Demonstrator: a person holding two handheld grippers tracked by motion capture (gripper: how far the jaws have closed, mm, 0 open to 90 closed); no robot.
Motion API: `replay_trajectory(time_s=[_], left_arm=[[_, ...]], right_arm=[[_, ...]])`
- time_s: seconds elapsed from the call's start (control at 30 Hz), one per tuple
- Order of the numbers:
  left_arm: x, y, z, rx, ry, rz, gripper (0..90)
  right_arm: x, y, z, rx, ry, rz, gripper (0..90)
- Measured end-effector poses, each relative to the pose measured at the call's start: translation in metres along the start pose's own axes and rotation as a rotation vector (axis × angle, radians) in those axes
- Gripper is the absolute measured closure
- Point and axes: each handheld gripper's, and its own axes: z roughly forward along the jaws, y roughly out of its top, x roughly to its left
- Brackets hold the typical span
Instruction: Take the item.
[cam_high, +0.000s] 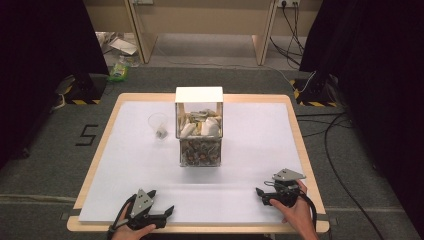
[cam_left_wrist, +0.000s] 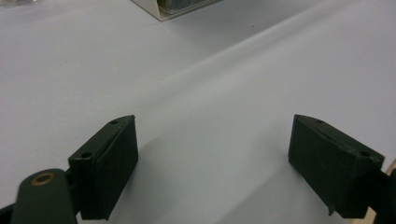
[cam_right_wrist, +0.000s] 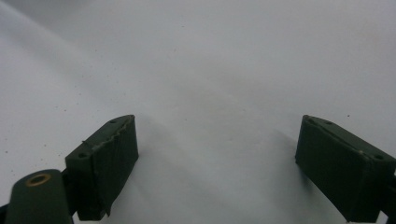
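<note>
A clear box (cam_high: 199, 131) with a white lid stands at the middle of the table. It holds white pieces above and a darker mixed layer below. A clear plastic cup (cam_high: 159, 125) with a small item inside stands just left of it. My left gripper (cam_high: 162, 202) rests near the front left edge, open, pointing right, with nothing between its jaws. My right gripper (cam_high: 261, 195) lies near the front right, open and pointing left. In the left gripper view, the left gripper (cam_left_wrist: 212, 158) spreads wide over the bare white sheet, with the box's base corner (cam_left_wrist: 182, 7) far ahead. In the right gripper view, the right gripper (cam_right_wrist: 217, 161) is open over the blank sheet.
A white sheet (cam_high: 250, 145) covers the wooden table (cam_high: 95, 165). Cables (cam_high: 335, 150) run across the floor to the right. Litter and a green bottle (cam_high: 119, 70) lie on the floor beyond the far left corner. Black curtains hang on both sides.
</note>
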Motion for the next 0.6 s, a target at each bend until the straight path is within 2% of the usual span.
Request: replay_trajectory(time_s=[0.17,0.6], left_arm=[[-0.0014,-0.005,-0.0006,-0.034,0.01,-0.01,15.0],[-0.0018,-0.0063,-0.0005,-0.044,0.013,-0.012,15.0]], right_arm=[[0.0002,0.0,0.0001,-0.001,-0.001,0.001,13.6],[0.0001,0.0,0.0,0.0,0.0,0.001,13.6]])
